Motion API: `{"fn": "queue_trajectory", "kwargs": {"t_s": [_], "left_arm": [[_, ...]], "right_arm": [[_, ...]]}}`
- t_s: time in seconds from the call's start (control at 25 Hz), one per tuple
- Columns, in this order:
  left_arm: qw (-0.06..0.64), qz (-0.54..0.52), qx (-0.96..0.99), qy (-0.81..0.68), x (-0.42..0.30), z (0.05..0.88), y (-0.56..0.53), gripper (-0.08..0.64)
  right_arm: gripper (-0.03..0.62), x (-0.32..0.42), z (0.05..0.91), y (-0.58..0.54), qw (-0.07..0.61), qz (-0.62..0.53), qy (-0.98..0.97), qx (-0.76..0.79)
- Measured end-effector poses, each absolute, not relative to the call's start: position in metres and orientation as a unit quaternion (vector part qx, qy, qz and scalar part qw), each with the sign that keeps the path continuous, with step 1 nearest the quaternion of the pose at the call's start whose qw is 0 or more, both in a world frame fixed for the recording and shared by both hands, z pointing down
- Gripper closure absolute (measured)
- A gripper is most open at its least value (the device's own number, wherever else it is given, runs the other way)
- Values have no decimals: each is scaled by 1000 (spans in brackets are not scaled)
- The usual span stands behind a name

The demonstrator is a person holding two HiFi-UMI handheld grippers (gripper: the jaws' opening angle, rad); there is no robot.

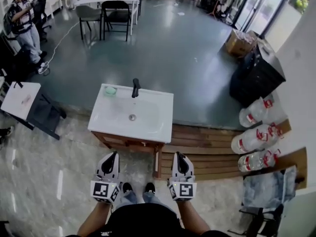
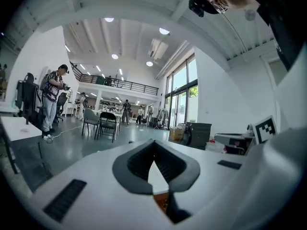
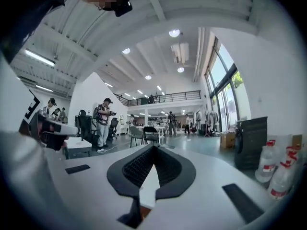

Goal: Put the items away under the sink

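The left gripper [image 1: 113,156] had its jaws pressed tip to tip with nothing between them, and the right gripper [image 1: 177,156] was closed and empty in the same way. Both were held side by side, pointing at the sink [image 1: 167,115] just ahead. The sink's white top sat on a wooden cabinet [image 1: 123,142]. A black faucet [image 1: 135,88] stood at the middle of its back edge, and a small green object [image 1: 109,90] lay at its back left corner. Three large water bottles [image 1: 252,141] lay at the right end of the wooden platform [image 1: 197,137].

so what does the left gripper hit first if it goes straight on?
Probably the front of the sink cabinet, near its white basin rim; both show just past the left gripper. Exact height unclear.
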State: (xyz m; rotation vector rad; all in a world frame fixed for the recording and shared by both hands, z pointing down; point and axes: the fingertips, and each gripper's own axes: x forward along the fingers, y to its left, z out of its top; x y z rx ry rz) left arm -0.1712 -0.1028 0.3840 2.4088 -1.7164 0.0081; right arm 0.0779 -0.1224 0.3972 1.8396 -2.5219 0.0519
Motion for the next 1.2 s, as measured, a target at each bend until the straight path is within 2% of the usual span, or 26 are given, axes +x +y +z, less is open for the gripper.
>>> {"fn": "queue_trajectory", "kwargs": {"t_s": [0.2, 0.56, 1.2], "left_arm": [[47, -15, 807, -588, -181, 330, -78, 554], [3, -17, 795, -606, -182, 313, -65, 554], [0, -14, 792, -610, -186, 309, -57, 554]], "right_arm": [[578, 105, 333, -89, -36, -27, -791, 610], [578, 120, 334, -69, -39, -27, -774, 631], [578, 128, 327, -59, -39, -37, -768, 638]]}}
